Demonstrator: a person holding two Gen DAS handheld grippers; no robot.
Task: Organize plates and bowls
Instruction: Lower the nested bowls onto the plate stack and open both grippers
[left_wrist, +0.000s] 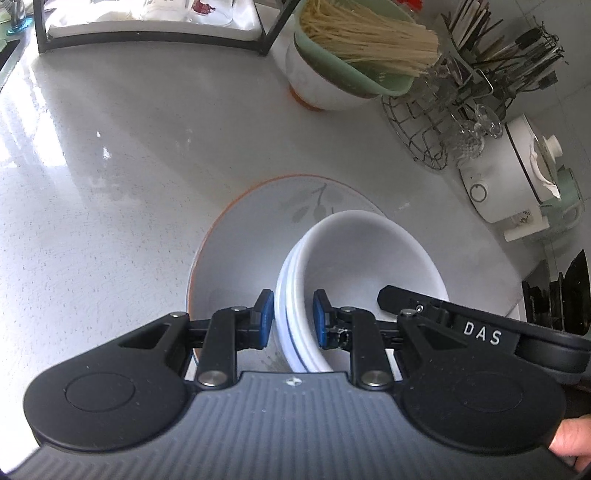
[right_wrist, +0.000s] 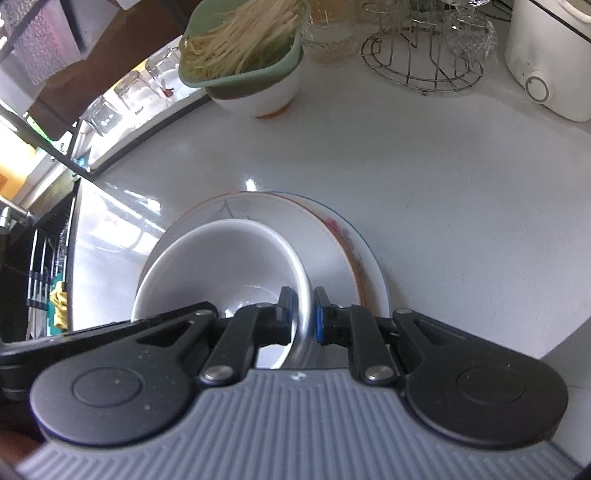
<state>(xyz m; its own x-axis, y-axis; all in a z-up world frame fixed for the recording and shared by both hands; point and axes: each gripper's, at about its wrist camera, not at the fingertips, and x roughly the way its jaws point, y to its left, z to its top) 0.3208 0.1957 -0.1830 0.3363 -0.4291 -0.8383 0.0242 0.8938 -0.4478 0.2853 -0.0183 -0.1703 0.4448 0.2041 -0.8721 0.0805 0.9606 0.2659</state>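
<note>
White bowls (left_wrist: 354, 258), nested in a stack, sit tilted over an orange-rimmed plate (left_wrist: 258, 210) on the pale surface (left_wrist: 110, 184), and you've got both tools on them. Your left gripper (left_wrist: 293, 319) is clamped on the stack's near rim, blue pads pressing either side of the wall. Your right gripper (right_wrist: 301, 314) pinches the rim of the top bowl (right_wrist: 221, 258) from the other side. Under the orange-rimmed plate lies a blue-rimmed plate (right_wrist: 373, 269). Further back stands a white bowl carrying a green strainer of noodles (left_wrist: 354, 40), then a wire rack (left_wrist: 424, 125) and a white cooker (left_wrist: 502, 177) off to the right.
</note>
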